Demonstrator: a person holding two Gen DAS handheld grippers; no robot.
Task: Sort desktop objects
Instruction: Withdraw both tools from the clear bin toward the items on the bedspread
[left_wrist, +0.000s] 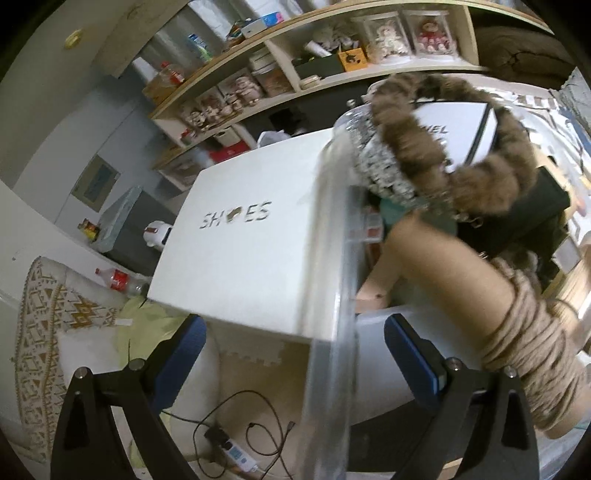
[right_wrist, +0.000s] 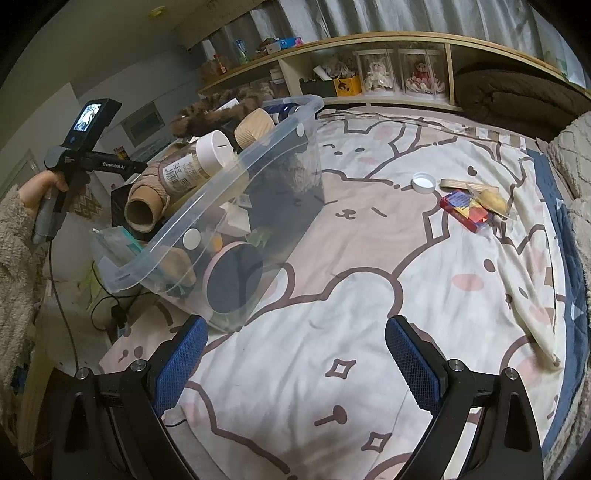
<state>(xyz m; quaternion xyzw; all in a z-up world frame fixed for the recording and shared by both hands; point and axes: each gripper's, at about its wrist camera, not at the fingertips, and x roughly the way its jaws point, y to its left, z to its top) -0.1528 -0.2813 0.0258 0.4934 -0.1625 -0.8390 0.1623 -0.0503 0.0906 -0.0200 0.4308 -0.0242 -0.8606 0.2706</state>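
Observation:
A clear plastic bin (right_wrist: 258, 177) sits tilted on the bed's left edge, packed with a twine spool (right_wrist: 147, 199), a white-capped bottle (right_wrist: 207, 155), a yarn ball (right_wrist: 255, 127) and a furry brown headband (right_wrist: 207, 118). My left gripper (left_wrist: 295, 354) is open, its fingers either side of the bin's near rim (left_wrist: 332, 332); the twine spool (left_wrist: 517, 332) and headband (left_wrist: 480, 155) show close by. My right gripper (right_wrist: 295, 354) is open and empty above the bedsheet. A white lid (right_wrist: 423, 182), a red colourful box (right_wrist: 466, 209), a wooden stick (right_wrist: 458, 183) and a bagged yellow item (right_wrist: 493, 200) lie on the sheet at the right.
A white box marked SHOES (left_wrist: 243, 243) lies left of the bin. A power strip with cables (left_wrist: 236, 450) is on the floor below. Wooden shelves (right_wrist: 369, 74) with dolls run along the back. A cartoon bedsheet (right_wrist: 369, 295) covers the bed.

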